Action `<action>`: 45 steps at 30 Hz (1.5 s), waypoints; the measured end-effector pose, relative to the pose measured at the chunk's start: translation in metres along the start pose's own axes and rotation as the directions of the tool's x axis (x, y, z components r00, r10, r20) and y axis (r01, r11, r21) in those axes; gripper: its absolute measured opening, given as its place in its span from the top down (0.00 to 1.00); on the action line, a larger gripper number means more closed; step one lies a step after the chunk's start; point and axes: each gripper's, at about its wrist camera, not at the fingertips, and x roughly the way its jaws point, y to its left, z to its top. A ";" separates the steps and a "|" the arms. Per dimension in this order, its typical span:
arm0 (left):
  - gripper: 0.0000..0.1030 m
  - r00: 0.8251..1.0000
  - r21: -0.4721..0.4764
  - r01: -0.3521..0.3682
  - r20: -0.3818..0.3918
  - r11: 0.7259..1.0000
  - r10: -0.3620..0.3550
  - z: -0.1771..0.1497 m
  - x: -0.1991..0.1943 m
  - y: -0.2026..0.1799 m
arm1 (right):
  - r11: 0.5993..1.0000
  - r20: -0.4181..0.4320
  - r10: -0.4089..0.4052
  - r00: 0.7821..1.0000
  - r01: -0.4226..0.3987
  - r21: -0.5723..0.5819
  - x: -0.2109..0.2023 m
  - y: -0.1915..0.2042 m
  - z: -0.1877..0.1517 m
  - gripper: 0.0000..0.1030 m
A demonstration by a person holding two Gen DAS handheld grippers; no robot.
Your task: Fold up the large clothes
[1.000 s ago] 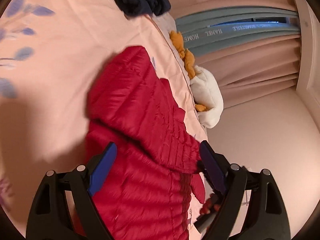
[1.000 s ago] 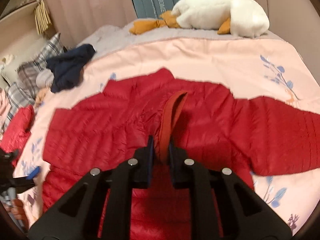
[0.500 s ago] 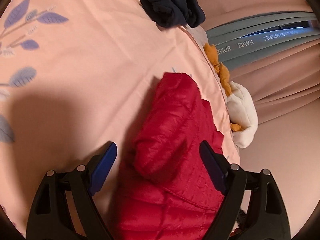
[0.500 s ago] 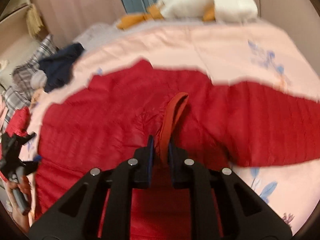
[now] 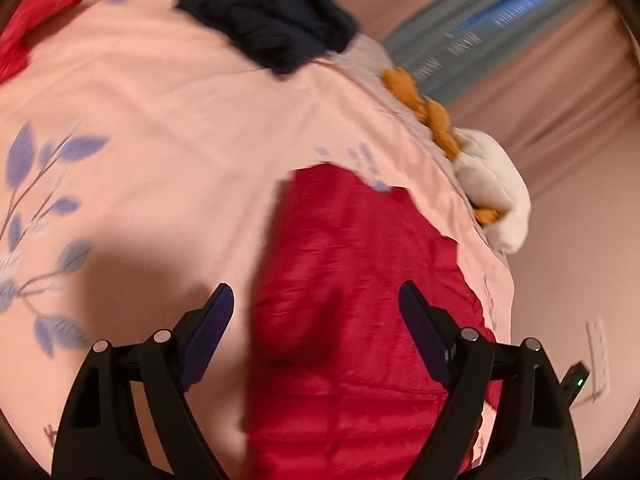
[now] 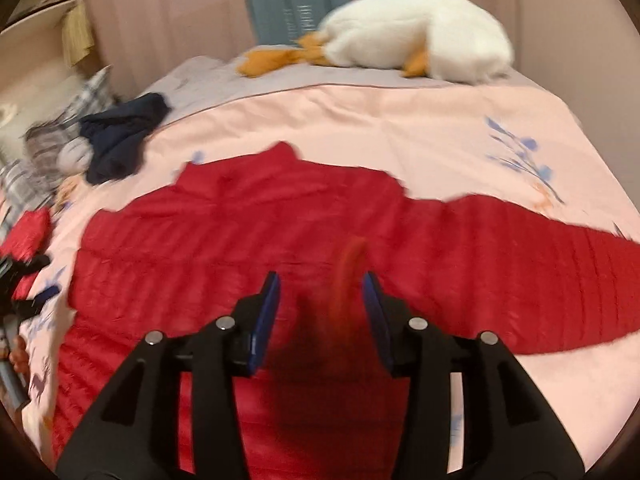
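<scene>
A home bedroom: a bed with a pink floral duvet (image 6: 400, 120), a plush goose (image 6: 416, 36) at its far edge, curtains (image 6: 160, 12) behind.

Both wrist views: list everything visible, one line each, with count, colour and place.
Puffer jacket: one, red, spread on the bed.
Bedspread: one, pink with blue leaf print, under the jacket.
Plush goose: one, white and orange, at the bed's far edge.
Dark garment: one, navy, bunched far left.
Plaid fabric: grey-white, left edge.
Curtain: pink, behind the bed.
Left gripper: black, blue fingers, open.
Right gripper: just opening, red strip loose between.
</scene>
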 end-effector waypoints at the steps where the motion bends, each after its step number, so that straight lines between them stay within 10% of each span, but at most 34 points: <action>1: 0.18 1.000 0.042 -0.016 0.004 0.999 0.015 0.000 0.003 -0.012 | 0.999 -0.007 0.020 1.000 -0.020 -0.027 0.004 0.010 0.001 0.58; 6: 0.35 0.996 0.170 -0.079 -0.029 0.982 0.085 -0.008 0.031 -0.046 | 0.991 -0.037 0.044 0.998 -0.048 -0.123 0.027 0.044 -0.001 0.61; 16: 0.38 0.965 0.345 -0.215 -0.069 0.914 0.253 -0.035 0.075 -0.050 | 0.995 -0.131 -0.049 0.990 0.036 -0.096 0.066 0.013 -0.025 0.66; 30: 0.37 0.946 0.399 -0.275 -0.049 0.875 0.320 -0.040 0.076 -0.063 | 0.989 -0.081 0.029 0.996 -0.041 -0.142 0.050 0.068 -0.015 0.50; 45: 0.36 0.938 0.429 -0.299 -0.035 0.853 0.346 -0.044 0.076 -0.067 | 0.996 -0.120 -0.060 0.991 0.052 -0.066 0.053 0.012 -0.028 0.47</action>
